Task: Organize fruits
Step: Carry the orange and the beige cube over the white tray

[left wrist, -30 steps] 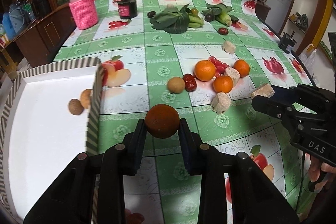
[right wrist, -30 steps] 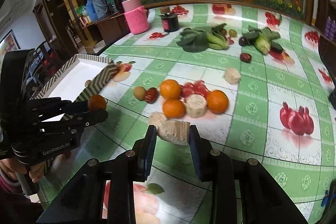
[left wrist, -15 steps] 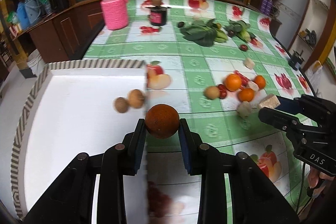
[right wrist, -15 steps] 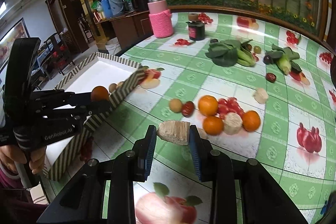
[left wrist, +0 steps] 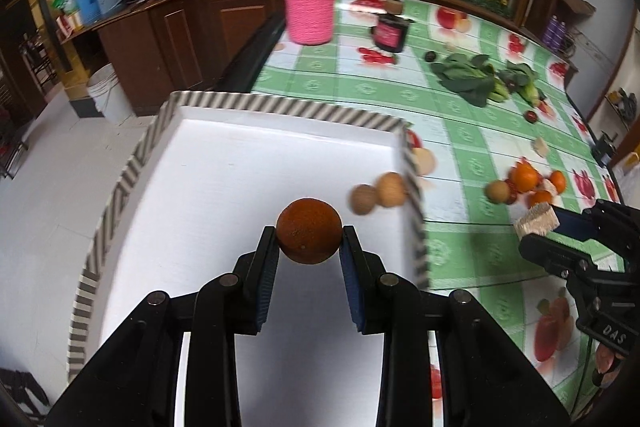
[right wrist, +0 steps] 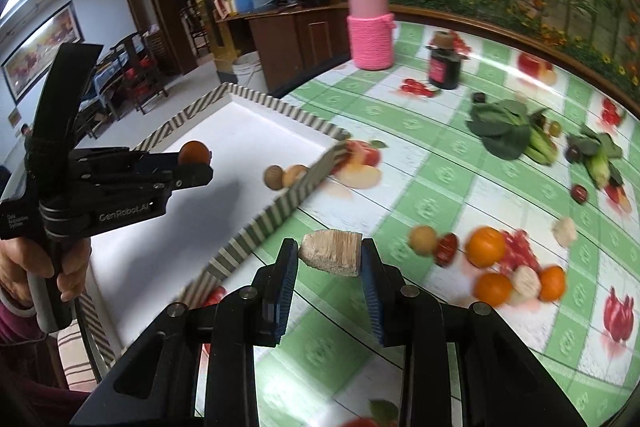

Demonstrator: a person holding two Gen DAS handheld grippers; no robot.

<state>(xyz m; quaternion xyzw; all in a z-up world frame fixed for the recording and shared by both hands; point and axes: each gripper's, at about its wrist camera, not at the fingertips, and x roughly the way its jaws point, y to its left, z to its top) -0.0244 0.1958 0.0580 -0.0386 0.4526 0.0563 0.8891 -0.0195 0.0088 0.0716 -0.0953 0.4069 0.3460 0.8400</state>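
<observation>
Left tool (left wrist: 309, 239) grips brown round fruit (left wrist: 309, 230), now over white tray (left wrist: 224, 163); second ago it hung over counter (left wrist: 460, 131) beside tray wall. Right tool (right wrist: 330, 259) grips pale cut chunk (right wrist: 331, 253), nearer striped tray wall than before, over counter. Two small brown fruits (left wrist: 376, 195) lie in tray. Oranges (right wrist: 486, 247) remain on counter. Judgement: drop-off next.

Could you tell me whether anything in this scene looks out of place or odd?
The striped tray overhangs the table edge, which looks precarious. Also, the right tongs hold a pale fibrous chunk, unlike the round brown fruit in the left tongs.
</observation>
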